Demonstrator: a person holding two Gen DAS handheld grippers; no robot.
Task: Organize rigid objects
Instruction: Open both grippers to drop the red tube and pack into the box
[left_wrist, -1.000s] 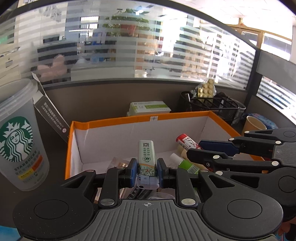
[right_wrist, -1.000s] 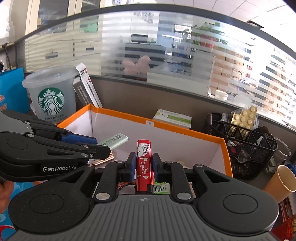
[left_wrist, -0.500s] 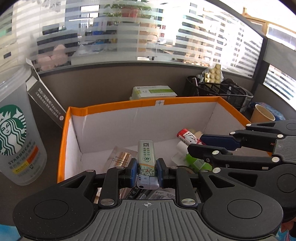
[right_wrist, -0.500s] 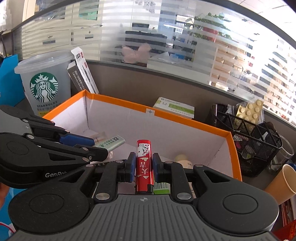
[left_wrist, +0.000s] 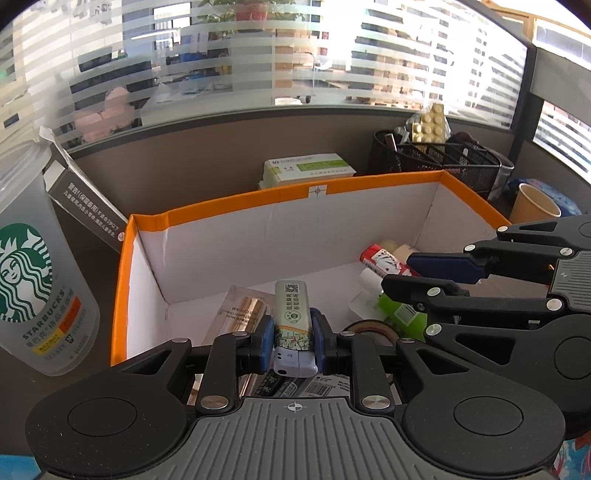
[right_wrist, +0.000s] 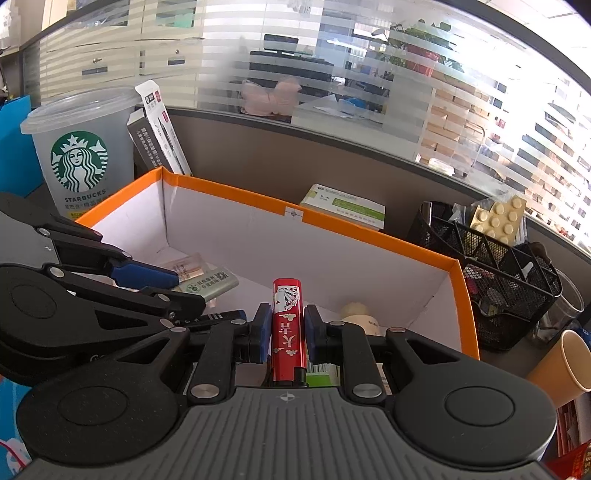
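Left wrist view: left gripper (left_wrist: 293, 338), blue pads closed on a green-labelled lighter (left_wrist: 291, 314), held lengthwise over the near part of an orange-rimmed cardboard box (left_wrist: 229, 206) with white inner walls. Box contents visible here: a gold cream tube in clear packaging (left_wrist: 242, 314), a roll of dark tape (left_wrist: 373, 328), a green-and-white item (left_wrist: 397, 312), all lying on the floor of the box. The right gripper (left_wrist: 421, 275) enters from the right side above the box, its pads clamped on a red lighter (left_wrist: 384, 260) printed with playing cards. Outside the box: a Starbucks cup (left_wrist: 37, 273) at left, a dark carton (left_wrist: 85, 203) leaning just beside it, a green-and-white flat box (left_wrist: 310, 168) behind the far wall, a black mesh organiser (left_wrist: 443, 157) and a paper cup (left_wrist: 535, 201) at right. Right wrist view: the red lighter stands upright between the closed pads, over the box interior; a cream-coloured bottle top (right_wrist: 354, 310) lies just beyond it.
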